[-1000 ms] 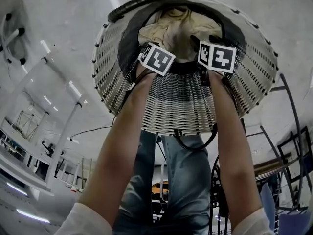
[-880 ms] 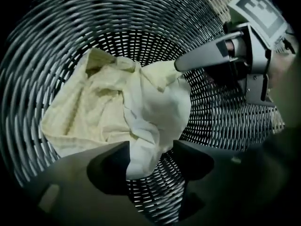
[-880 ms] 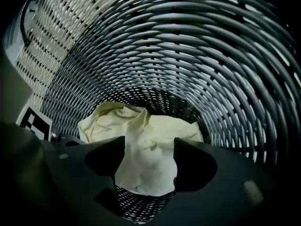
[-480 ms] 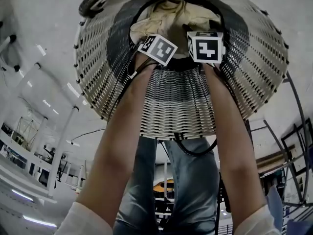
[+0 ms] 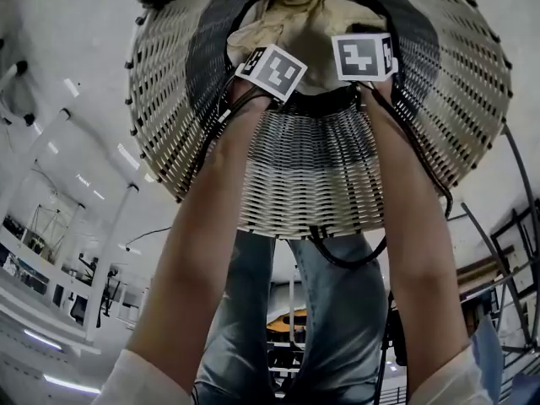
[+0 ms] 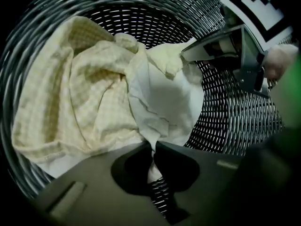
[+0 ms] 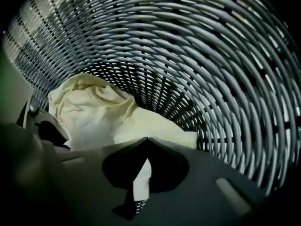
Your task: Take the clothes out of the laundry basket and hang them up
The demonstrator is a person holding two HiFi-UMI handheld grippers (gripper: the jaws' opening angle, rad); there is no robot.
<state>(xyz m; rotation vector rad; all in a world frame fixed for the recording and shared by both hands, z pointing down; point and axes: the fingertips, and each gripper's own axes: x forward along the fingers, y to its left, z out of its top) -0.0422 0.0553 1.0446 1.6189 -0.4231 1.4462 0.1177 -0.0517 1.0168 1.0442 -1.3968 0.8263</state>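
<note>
Your left gripper (image 6: 153, 147) and right gripper (image 7: 147, 141) each pinch the yellow checked cloth (image 6: 80, 93) deep in the laundry basket (image 5: 312, 175), so a fast pull may slip a thin pinch.

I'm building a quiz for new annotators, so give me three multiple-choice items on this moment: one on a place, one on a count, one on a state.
1. Where is the pale yellow garment?
A. on a hanger
B. inside the wicker basket
C. on the floor

2. How many grippers reach into the basket?
A. none
B. one
C. two

3. How do the left gripper's jaws stand?
A. wide apart, empty
B. shut on the garment
C. shut on the basket's rim

Answers:
1 B, woven walls surround it.
2 C, the right gripper too has weave all around it.
3 B, a fold of cloth is pinched between them.
</note>
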